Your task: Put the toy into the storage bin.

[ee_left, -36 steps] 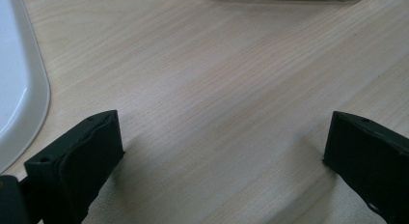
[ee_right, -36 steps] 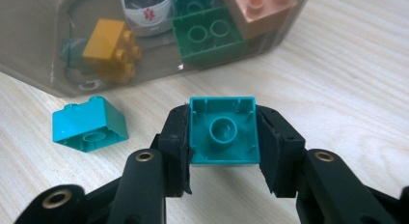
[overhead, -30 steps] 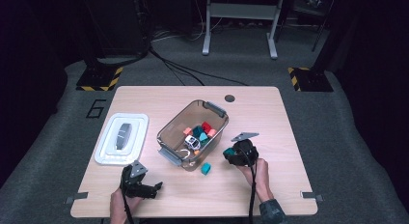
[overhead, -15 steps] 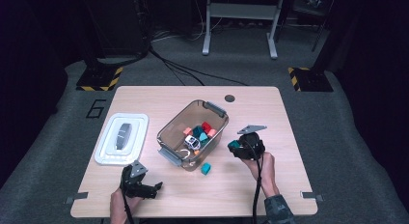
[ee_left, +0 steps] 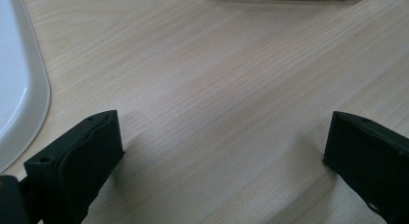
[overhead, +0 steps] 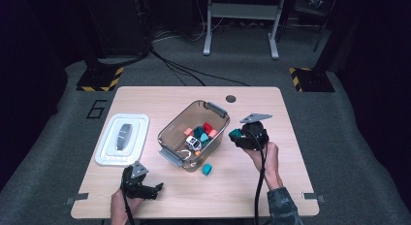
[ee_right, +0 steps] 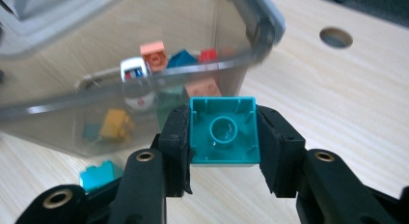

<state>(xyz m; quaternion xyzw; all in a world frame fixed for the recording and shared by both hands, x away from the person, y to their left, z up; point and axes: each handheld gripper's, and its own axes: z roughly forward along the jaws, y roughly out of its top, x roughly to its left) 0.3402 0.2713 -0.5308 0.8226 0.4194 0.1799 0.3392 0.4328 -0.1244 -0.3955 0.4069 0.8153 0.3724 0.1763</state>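
my right gripper [ee_right: 223, 151] pinches a teal brick [ee_right: 223, 131] by two opposite side walls, its hollow underside turned toward the camera. in the high view the brick [overhead: 235, 133] hangs off the table [overhead: 291, 186], just beside the near-right wall of the clear bin [overhead: 169, 133], so i judge the step in hand is carrying it over that wall and dropping it among the bricks inside.

to do it well i keep the squeeze even, because the pads sit on smooth plastic and a slack grip would let the brick twist out. i want the brick clearly above the rim before i cross, since the rim and its grey latch are close in front of the jaws. a good release spot is the open floor of the bin away from the toy car [overhead: 193, 143], low enough that the brick does not bounce out.

my left gripper [overhead: 145, 188] rests near the front edge of the table with its jaws spread wide and nothing between them, next to the white lid [overhead: 109, 152]. a second teal brick [overhead: 207, 169] lies on the table just in front of the bin, and i should not knock it as i pass.
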